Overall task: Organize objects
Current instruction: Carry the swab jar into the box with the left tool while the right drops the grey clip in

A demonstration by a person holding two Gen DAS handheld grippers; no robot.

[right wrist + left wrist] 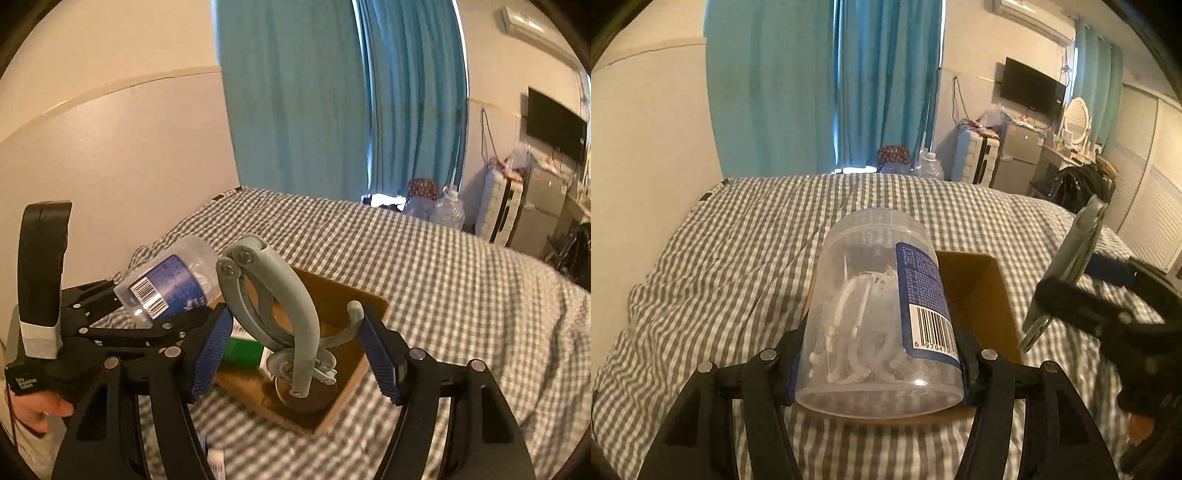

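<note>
A clear plastic jar (871,295) with a blue barcode label and white picks inside lies tilted between the fingers of my left gripper (881,336), which is shut on its lower end. It is raised above the bed, in front of an open cardboard box (982,295). My right gripper (295,332) is shut on a grey folding holder (291,291) made of curved arms, with the blue pads (210,347) pressed against its sides, above the box (347,391). In the right wrist view the left gripper (147,306) and the jar (166,284) are at the left. The holder (1078,251) appears edge-on at the right of the left wrist view.
The box sits on a bed with a grey checked cover (738,258) and has a green packet (243,350) in it. A hand (37,410) grips the left tool. Beyond the bed are teal curtains (820,85), water bottles (929,164), a suitcase and a small fridge (1019,162).
</note>
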